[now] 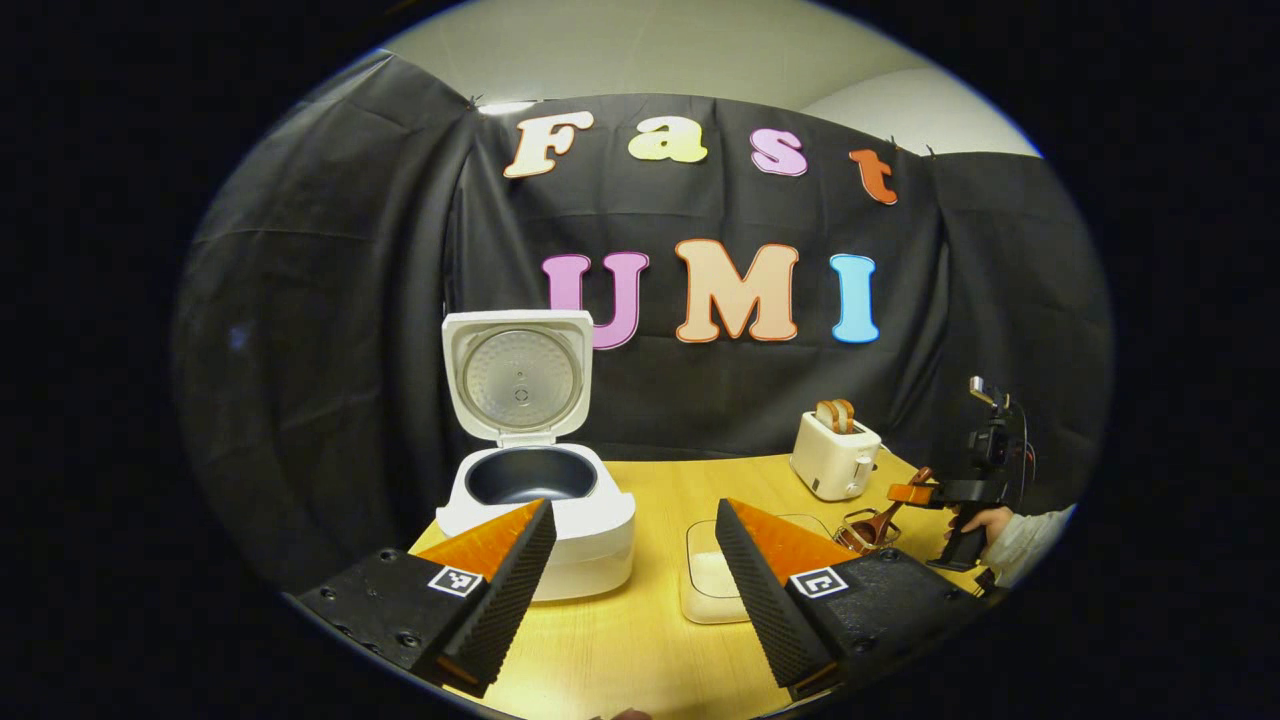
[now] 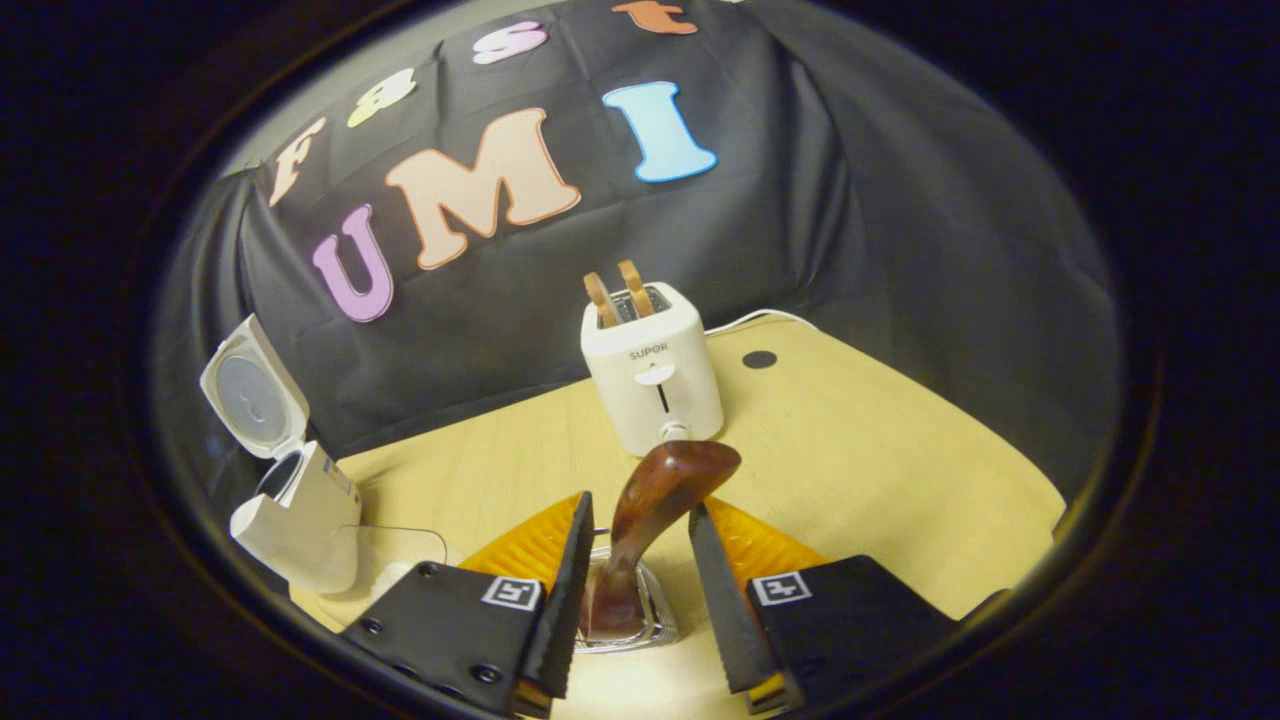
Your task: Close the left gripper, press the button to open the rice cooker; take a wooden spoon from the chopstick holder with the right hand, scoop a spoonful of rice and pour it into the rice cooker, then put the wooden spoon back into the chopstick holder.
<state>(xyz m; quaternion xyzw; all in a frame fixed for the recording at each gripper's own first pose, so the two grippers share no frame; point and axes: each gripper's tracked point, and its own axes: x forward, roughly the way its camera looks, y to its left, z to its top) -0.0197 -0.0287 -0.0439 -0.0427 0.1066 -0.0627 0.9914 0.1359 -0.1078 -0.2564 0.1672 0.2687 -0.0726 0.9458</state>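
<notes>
Rice cooker (image 1: 540,500) lid up, toaster (image 2: 652,375) behind; right gripper (image 2: 630,580) fingers spread around wooden spoon (image 2: 650,510) in chopstick holder (image 2: 655,625), left gripper (image 1: 630,570) released.

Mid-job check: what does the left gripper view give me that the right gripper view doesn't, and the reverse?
Left gripper view: the dark inner pot, the clear rice container beyond the open left gripper, and a hand holding the right gripper at the wooden spoon.
Right gripper view: the spoon's handle close up, standing in the chopstick holder between the open fingers, and a dark round spot behind the toaster.
Both: the rice cooker with lid up, the toaster holding two slices, and the table.
</notes>
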